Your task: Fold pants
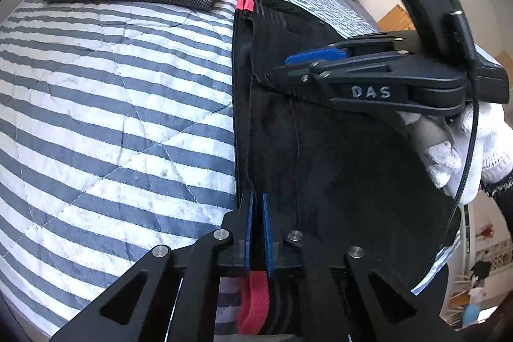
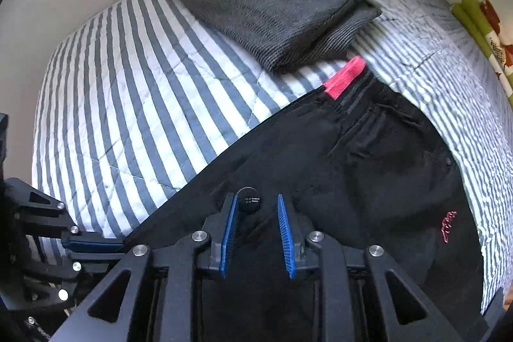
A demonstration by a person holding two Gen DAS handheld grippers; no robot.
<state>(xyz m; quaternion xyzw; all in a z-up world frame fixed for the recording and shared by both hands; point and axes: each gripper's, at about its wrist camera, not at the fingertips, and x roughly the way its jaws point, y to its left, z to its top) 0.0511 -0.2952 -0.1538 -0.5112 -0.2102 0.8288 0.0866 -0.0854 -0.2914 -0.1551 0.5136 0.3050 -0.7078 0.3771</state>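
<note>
Matte black pants point(image 1: 336, 156) are being pinched at their seamed edge by the left gripper point(image 1: 258, 201); the right gripper point(image 2: 256, 207) is being held ajar over them, gripping nothing.

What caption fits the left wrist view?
Left gripper pinches black pants' edge on a striped quilt, right gripper alongside.

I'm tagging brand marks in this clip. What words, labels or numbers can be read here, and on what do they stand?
"DAS": raised grey letters on the side of the right tongs, seen in the left wrist view.
Pink stitched script on the black pants, near their right edge: too small and warped to read.
Two lines of white print on the round black tag on the pants: too small to read.
No other text shows.
</note>
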